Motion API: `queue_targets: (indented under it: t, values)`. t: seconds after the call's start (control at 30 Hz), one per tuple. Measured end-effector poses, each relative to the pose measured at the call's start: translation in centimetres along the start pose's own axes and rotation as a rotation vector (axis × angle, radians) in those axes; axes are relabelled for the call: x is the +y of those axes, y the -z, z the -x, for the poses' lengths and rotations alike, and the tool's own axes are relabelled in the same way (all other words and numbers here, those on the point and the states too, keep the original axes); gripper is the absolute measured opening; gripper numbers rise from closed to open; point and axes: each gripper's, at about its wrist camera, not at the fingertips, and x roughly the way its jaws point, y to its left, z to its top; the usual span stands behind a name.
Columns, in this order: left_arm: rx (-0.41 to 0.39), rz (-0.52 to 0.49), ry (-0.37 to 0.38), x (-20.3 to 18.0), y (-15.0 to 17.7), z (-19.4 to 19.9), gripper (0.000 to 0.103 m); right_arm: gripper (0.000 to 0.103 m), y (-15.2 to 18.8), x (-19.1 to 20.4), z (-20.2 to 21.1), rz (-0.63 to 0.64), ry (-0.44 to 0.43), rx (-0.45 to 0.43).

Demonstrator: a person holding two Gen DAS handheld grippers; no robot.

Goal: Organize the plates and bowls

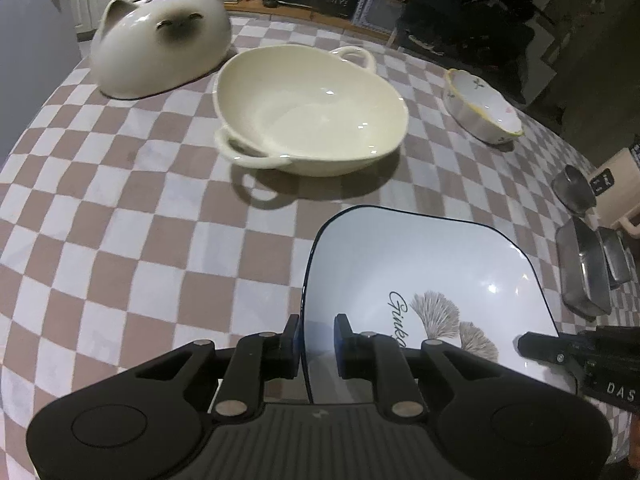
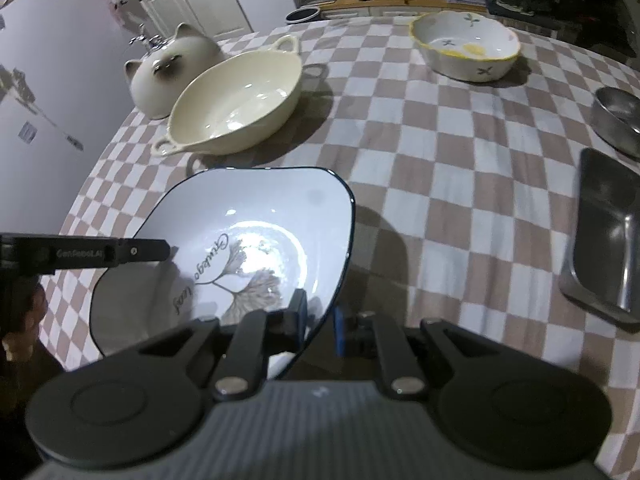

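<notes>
1. Two tongs flank one white square plate (image 1: 420, 280) with a dark rim and a leaf drawing. In the left wrist view the left tongs (image 1: 319, 342) straddle the plate's left rim, blue pads on either side with a slight gap showing, so I cannot tell if they pinch it. Beyond the plate on the checked worktop (image 1: 120, 208) stands a cream two-handled bowl (image 1: 308, 108); a cat-shaped dish (image 1: 160, 36) sits behind-left of that plate, a small flowered bowl (image 1: 480, 108) behind-right, metal trays (image 1: 588, 272) right.

2. In the right wrist view the right tongs (image 2: 322, 320) clamp the plate's right rim. The plate (image 2: 260, 216) hangs above the worktop (image 2: 440, 160), casting a shadow.
</notes>
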Motion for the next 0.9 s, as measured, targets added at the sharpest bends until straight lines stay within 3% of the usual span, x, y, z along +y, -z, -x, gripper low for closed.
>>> queue_targets:
  t: [0.43, 0.9]
  values:
    - [0.004, -0.024, -0.045, -0.1, -0.8, -1.4, 0.023, 0.017, -0.4, 0.2, -1.0, -0.021, -0.005, 0.013]
    - [0.072, -0.038, -0.05, 0.8, -0.7, -3.3, 0.026, 0.016, -0.6, 1.0, -1.1, 0.008, 0.007, 0.005]
